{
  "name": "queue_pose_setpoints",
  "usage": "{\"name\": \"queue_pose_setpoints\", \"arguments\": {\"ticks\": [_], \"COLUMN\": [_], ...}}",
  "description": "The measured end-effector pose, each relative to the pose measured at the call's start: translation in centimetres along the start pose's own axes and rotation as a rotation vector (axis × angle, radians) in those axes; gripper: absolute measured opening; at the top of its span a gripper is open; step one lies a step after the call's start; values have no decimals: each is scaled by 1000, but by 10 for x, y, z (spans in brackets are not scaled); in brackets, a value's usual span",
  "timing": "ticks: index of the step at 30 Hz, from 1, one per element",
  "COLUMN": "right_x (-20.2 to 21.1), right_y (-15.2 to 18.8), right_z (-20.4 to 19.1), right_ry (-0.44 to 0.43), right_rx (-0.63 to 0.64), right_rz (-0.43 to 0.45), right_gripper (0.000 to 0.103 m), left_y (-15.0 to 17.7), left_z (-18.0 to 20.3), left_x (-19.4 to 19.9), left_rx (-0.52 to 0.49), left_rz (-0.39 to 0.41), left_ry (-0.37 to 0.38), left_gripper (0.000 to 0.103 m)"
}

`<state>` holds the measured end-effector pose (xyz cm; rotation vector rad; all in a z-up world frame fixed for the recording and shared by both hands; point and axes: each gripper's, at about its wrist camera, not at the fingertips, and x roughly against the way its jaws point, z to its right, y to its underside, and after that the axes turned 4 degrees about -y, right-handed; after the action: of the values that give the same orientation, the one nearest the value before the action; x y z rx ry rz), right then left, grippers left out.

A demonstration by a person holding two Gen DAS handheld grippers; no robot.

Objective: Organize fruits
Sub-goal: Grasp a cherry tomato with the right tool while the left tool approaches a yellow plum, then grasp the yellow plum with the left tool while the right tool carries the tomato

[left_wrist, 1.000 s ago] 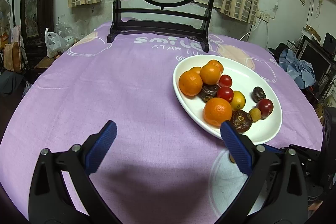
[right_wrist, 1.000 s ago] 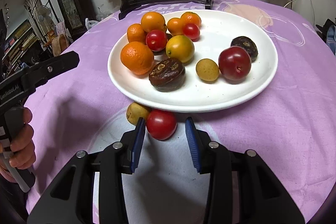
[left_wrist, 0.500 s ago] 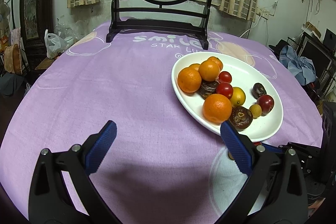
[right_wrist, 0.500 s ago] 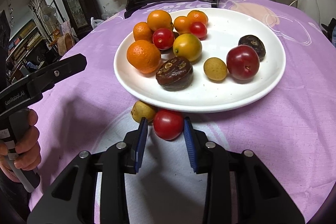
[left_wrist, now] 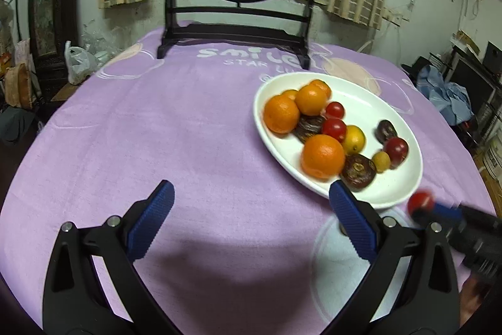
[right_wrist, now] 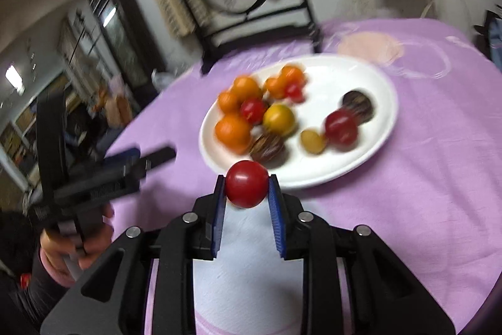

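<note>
- The purple tablecloth [left_wrist: 157, 131] covers the whole round table and carries the white plate [left_wrist: 398, 118], which serves as the reference for everything else here.
- The white plate sits toward the right of the cloth in the left wrist view, and it appears to be the collecting dish for the fruit.
- The left gripper [left_wrist: 251, 218] hovers above bare cloth to the left of the plate with its blue pads spread wide and nothing between them, seemingly waiting its turn.
- The right gripper [right_wrist: 247, 189] is clamped on a red tomato [right_wrist: 247, 188], held in the air just short of the plate's near rim, most likely for carrying it over the edge.
- Oranges [right_wrist: 233, 131] are bunched on the plate's left side, which leaves the right half and near edge open for newcomers.
- A dark brown fruit [right_wrist: 268, 148] lies near the plate's front rim, directly beyond the lifted tomato.
- A deep red plum [right_wrist: 340, 127] and a small yellow fruit [right_wrist: 311, 141] sit side by side on the plate's right half.
- The tomato's round, smooth skin probably explains the squeeze across its middle.
</note>
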<state>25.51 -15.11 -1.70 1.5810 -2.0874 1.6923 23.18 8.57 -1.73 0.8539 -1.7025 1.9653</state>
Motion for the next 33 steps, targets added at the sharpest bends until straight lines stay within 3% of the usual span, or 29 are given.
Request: {"name": "queue_pose_setpoints", "arguments": {"ticks": [8, 12, 18, 21, 26, 33], "right_x": [7, 7, 8, 9, 10, 10], "right_y": [-6, -6, -4, -5, -4, -5], "right_z": [10, 10, 12, 13, 12, 12], "right_ry": [31, 29, 38, 36, 40, 45], "right_rx": [-49, -46, -56, -61, -58, -57], "right_rz": [49, 50, 51, 55, 56, 56], "right_gripper": [27, 27, 27, 27, 27, 27], "left_y": [20, 29, 30, 30, 32, 31], "left_z": [46, 73, 86, 91, 102, 99], "left_x": [1, -10, -27, -35, -42, -40], "left_rx": [-160, -244, -253, -262, -292, -285], "left_rz": [-59, -99, -132, -148, -156, -153], "left_ry": [161, 171, 161, 160, 138, 129], "left_gripper": [99, 82, 68, 55, 48, 30]}}
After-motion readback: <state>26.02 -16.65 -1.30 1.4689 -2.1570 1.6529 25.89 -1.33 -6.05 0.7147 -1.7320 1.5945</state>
